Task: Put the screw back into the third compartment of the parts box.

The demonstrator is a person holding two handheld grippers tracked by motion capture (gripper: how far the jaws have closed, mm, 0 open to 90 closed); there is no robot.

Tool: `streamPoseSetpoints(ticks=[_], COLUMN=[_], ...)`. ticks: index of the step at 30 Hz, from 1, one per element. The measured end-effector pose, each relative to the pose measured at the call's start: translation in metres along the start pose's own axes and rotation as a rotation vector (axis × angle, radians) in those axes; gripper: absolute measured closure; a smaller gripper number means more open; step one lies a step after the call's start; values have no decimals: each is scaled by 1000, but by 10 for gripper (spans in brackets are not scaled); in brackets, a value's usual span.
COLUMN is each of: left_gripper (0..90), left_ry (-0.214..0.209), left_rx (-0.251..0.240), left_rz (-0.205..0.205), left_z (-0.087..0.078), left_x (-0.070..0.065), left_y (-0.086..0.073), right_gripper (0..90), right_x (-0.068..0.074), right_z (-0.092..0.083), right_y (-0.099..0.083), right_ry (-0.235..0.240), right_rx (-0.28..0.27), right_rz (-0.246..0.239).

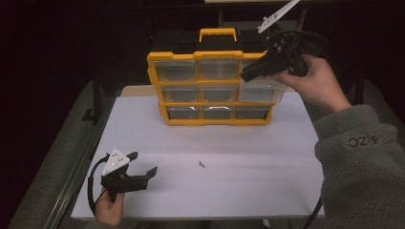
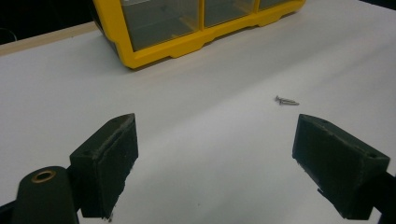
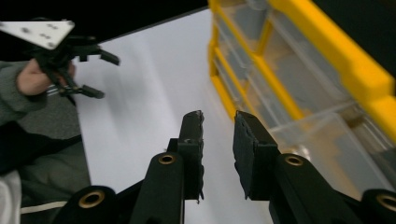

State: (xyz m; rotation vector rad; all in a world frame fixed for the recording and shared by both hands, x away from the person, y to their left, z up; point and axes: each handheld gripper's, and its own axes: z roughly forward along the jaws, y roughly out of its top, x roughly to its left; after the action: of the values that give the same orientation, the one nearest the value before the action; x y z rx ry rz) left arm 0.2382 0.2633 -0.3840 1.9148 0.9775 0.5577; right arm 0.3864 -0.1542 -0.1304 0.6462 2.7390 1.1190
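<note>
Screw (image 2: 286,100) lies on the table just ahead of the left tool (image 2: 215,154).

The organiser (image 1: 215,88) is glossy yellow plastic with clear plastic drawers (image 1: 261,90). The surface (image 1: 215,186) is smooth, matt white. The screw (image 2: 286,100) is shiny metal. The sleeve (image 1: 363,162) is fleecy grey cloth.

1. Left gripper (image 1: 143,163): black body, flat wedge-shaped pads, a grey three-cornered plate with small holes, a looping black cable.
2. Right gripper (image 3: 218,122): black jaws with brass-ringed rivets.
3. Sleeve (image 1: 363,157): grey fleece with dark lettering.
</note>
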Motion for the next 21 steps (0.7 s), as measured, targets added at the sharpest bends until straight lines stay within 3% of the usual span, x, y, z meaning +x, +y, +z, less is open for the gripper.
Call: streamPoseSetpoints(ticks=[5, 8, 12, 17, 21], left_gripper=[138, 138, 138, 138, 138], left_ry=[2, 3, 3, 5, 5], left_rx=[0, 12, 0, -6, -6], left_rz=[-8, 20, 5, 6, 5], left_z=[0, -1, 0, 1, 1], left_x=[0, 1, 0, 0, 0], left_y=[0, 0, 0, 0, 0], right_gripper=[684, 665, 645, 630, 618], right_x=[22, 34, 47, 54, 56], right_z=[9, 20, 38, 64, 84], right_y=[-5, -12, -25, -43, -56], right_ry=[41, 61, 86, 105, 125], right_rx=[-15, -15, -17, -10, -6], right_rz=[-41, -56, -75, -98, -90])
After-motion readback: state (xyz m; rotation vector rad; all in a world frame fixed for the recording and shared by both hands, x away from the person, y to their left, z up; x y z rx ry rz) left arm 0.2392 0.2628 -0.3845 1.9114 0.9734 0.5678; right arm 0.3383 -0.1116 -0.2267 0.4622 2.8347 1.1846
